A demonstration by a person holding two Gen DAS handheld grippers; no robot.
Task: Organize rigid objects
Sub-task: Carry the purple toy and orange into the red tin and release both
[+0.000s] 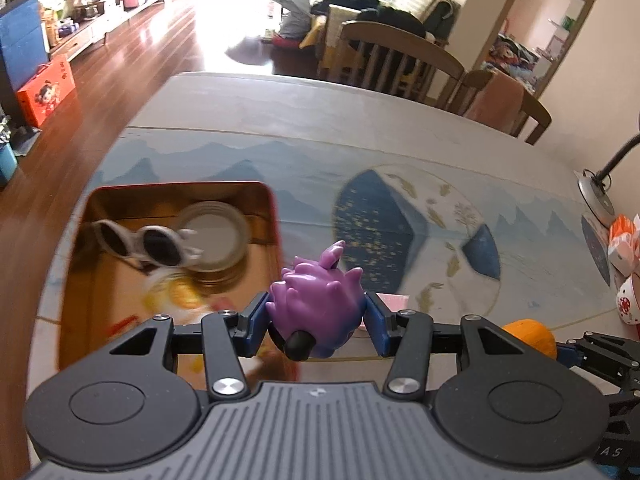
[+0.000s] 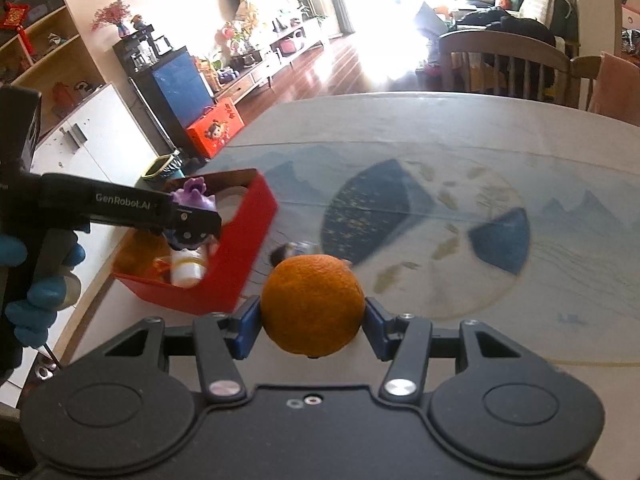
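Note:
My left gripper point(image 1: 317, 312) is shut on a purple spiky toy figure point(image 1: 320, 304) and holds it above the table beside the right wall of the red tin box point(image 1: 272, 216). Inside the box lie white sunglasses point(image 1: 140, 244), a round metal lid point(image 1: 218, 236) and blurred yellow items. My right gripper point(image 2: 313, 312) is shut on an orange point(image 2: 313, 305) above the table. In the right wrist view the left gripper point(image 2: 192, 220) holds the purple toy point(image 2: 194, 194) over the red box point(image 2: 240, 256), where a white bottle point(image 2: 186, 266) lies. The orange also shows in the left wrist view point(image 1: 530, 336).
The table point(image 1: 360, 120) has a blue landscape cover. A desk lamp point(image 1: 600, 188) and orange-white packets point(image 1: 624, 240) stand at its right edge. Wooden chairs point(image 1: 396, 60) stand at the far side. A small dark object point(image 2: 280, 254) lies behind the orange.

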